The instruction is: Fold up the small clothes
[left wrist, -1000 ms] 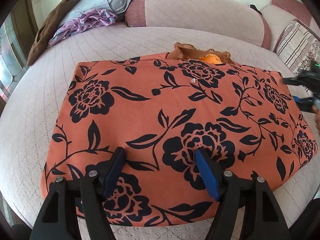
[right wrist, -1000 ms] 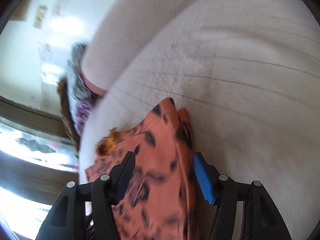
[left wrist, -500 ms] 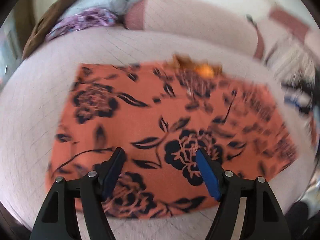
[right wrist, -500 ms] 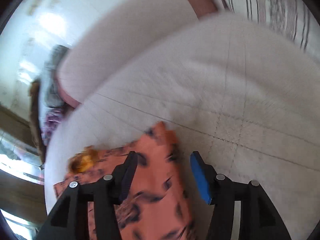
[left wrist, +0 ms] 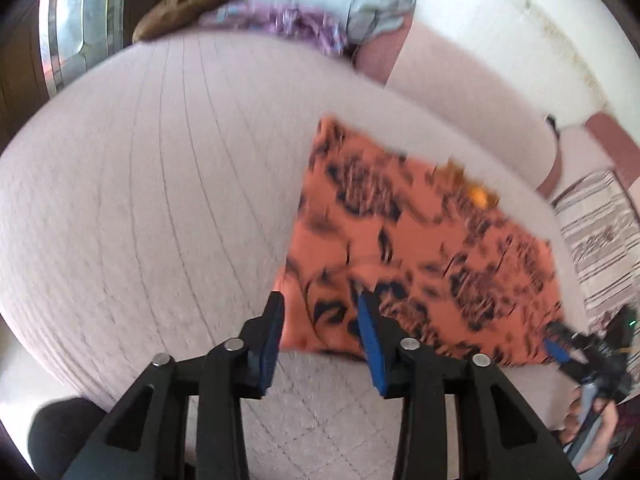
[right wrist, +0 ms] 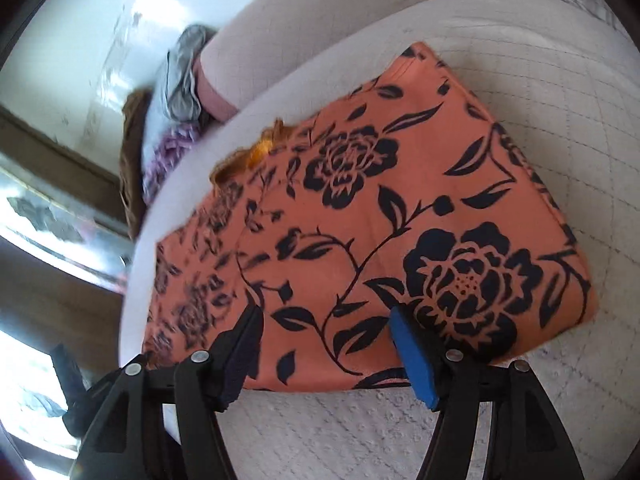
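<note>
An orange garment with black flower print (left wrist: pixel 420 248) lies flat on the round pale quilted bed (left wrist: pixel 140 200); it also shows in the right wrist view (right wrist: pixel 360 208). A brown lace collar (right wrist: pixel 256 152) sticks out at its far edge. My left gripper (left wrist: pixel 320 316) is open and empty, over the garment's near left corner. My right gripper (right wrist: pixel 324 328) is open and empty, over the garment's near edge; it also shows in the left wrist view (left wrist: pixel 568 348) at the garment's near right corner.
A pile of clothes, grey, purple and brown (left wrist: pixel 280 12), lies at the bed's far side by the pink headboard (left wrist: pixel 460 80). A striped pillow (left wrist: pixel 600 236) lies at the right. A window (left wrist: pixel 68 28) is at the left.
My left gripper has swung left, from the middle of the garment's near edge to its left corner. My right gripper has pulled back from the far right corner and now faces the whole garment.
</note>
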A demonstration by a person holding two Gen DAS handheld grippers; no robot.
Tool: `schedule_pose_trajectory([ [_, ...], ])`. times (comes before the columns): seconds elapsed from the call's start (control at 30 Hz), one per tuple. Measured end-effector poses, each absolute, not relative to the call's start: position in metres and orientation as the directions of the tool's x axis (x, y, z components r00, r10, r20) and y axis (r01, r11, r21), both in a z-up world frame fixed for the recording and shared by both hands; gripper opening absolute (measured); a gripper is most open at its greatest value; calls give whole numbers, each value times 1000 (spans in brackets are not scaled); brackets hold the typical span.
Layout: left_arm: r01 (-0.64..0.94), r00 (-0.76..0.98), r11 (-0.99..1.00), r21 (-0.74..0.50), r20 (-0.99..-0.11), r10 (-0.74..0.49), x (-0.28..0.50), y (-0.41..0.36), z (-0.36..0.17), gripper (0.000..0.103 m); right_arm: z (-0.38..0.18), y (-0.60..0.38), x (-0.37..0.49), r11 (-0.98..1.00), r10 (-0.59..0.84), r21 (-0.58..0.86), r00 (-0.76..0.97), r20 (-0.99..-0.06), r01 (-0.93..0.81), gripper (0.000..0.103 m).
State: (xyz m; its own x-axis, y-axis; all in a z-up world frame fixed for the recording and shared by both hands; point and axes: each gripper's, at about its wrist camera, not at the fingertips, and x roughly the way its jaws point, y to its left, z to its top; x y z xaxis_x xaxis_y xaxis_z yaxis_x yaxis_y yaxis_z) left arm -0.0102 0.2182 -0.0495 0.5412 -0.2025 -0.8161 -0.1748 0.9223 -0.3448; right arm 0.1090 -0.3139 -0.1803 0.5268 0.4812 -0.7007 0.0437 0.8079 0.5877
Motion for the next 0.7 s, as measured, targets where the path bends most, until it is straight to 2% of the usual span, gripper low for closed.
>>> schedule_pose_trajectory([
  [0.03,-180,551,913,-365,-807,-214,-6,223,-46,57,-180,-315,109,805,484,591,522,-702,49,69],
  [0.13,-174,545,915,-364,-810,-218,14,226,-50,59,-179,-316,109,816,482,578,514,-709,32,70],
  [0.17,-162,498,931,-327,-842,-209,25,222,-63,51,-178,-321,109,819,482,573,511,-712,25,70],
  [0.2,-180,415,938,-296,-888,-200,34,221,-83,13,-180,-321,110,819,484,573,510,-711,23,70],
  [0.27,-216,377,928,-304,-903,-207,34,225,-100,10,-186,-322,109,805,495,593,522,-695,26,70],
  [0.33,-184,405,940,-287,-894,-193,35,221,-87,10,-186,-325,109,791,510,611,522,-683,25,70],
  [0.37,-173,428,939,-297,-881,-200,38,220,-79,13,-186,-326,109,786,517,618,521,-679,26,70],
  [0.4,-157,453,938,-310,-866,-210,46,220,-71,31,-186,-328,110,782,523,623,518,-676,24,70],
  [0.43,-144,475,938,-314,-854,-213,56,220,-64,64,-186,-328,110,781,527,624,515,-676,19,70],
  [0.47,-137,506,940,-314,-838,-206,69,220,-59,74,-186,-328,111,785,528,620,512,-678,12,70],
  [0.53,-125,548,952,-279,-819,-168,105,221,-58,77,-185,-327,111,792,528,611,506,-682,-3,70],
  [0.57,-115,525,957,-268,-834,-171,127,219,-66,75,-185,-327,111,792,529,610,505,-681,-8,70],
  [0.6,-114,497,950,-291,-844,-199,147,221,-76,56,-185,-328,111,791,533,612,504,-679,-13,70],
  [0.63,-139,465,948,-287,-864,-194,166,223,-89,19,-186,-329,111,787,540,617,504,-674,-18,70],
  [0.67,-172,401,957,-232,-904,-147,186,225,-107,9,-186,-330,110,782,545,623,505,-669,-19,70],
  [0.7,-188,385,946,-263,-906,-175,194,230,-118,10,-187,-331,110,777,551,629,506,-664,-20,70],
])
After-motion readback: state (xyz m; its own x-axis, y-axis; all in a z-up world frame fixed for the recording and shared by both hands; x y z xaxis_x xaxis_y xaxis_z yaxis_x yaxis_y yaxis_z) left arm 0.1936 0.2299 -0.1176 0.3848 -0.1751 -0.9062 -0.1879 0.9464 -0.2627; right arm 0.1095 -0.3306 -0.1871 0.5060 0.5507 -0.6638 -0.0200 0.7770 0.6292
